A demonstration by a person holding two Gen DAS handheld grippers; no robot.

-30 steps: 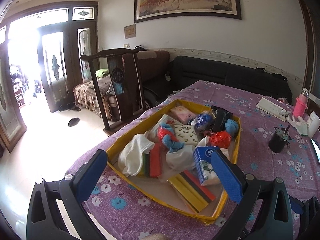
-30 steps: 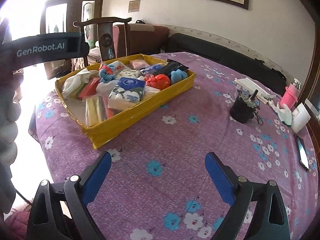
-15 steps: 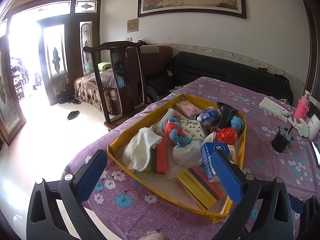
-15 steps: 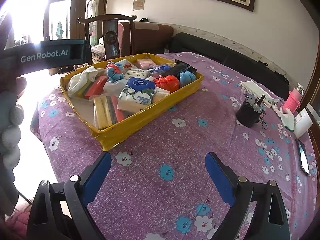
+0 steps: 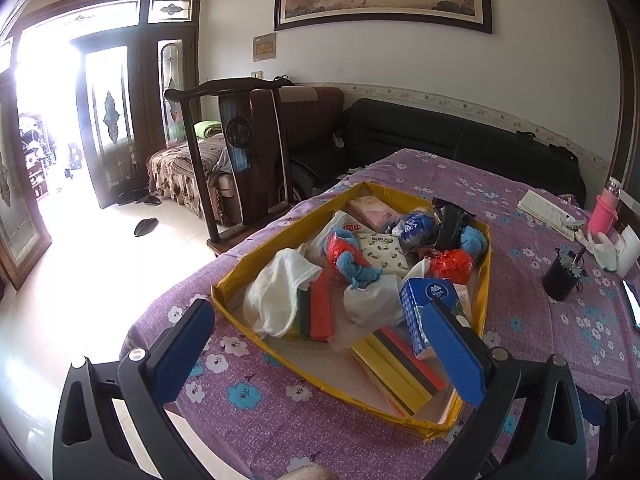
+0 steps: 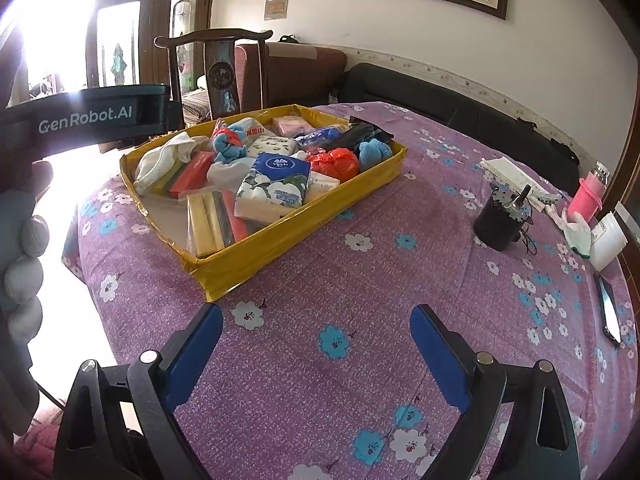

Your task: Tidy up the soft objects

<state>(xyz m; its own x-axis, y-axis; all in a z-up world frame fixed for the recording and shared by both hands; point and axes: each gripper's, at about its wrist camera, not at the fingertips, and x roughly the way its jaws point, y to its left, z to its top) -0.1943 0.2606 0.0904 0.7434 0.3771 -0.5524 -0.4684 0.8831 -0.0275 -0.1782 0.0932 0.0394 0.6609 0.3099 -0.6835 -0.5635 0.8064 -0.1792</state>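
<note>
A yellow tray [image 5: 486,280] [image 6: 304,220] on the purple flowered tablecloth holds several soft things: a white cloth [image 5: 280,288] [image 6: 160,160], a blue-and-white tissue pack [image 5: 424,308] [image 6: 276,188], a blue and red plush toy [image 5: 352,260] [image 6: 226,144], a red bag [image 5: 452,264] [image 6: 336,162], a pink tissue pack [image 5: 370,208], and coloured sponges [image 5: 400,368] [image 6: 212,220]. My left gripper [image 5: 320,344] is open and empty, above the tray's near end. My right gripper [image 6: 316,344] is open and empty over bare cloth, in front of the tray.
A black pen cup [image 6: 500,220] [image 5: 560,276], a pink bottle [image 6: 588,196], a white glove [image 6: 576,232], a notepad [image 6: 516,176] and a phone [image 6: 610,312] lie at the table's right. A dark wooden chair [image 5: 248,160] stands beyond the table's far left edge.
Both grippers have risen and drawn back a little, so the tray sits lower and farther ahead in both views. Both stay open and empty.
</note>
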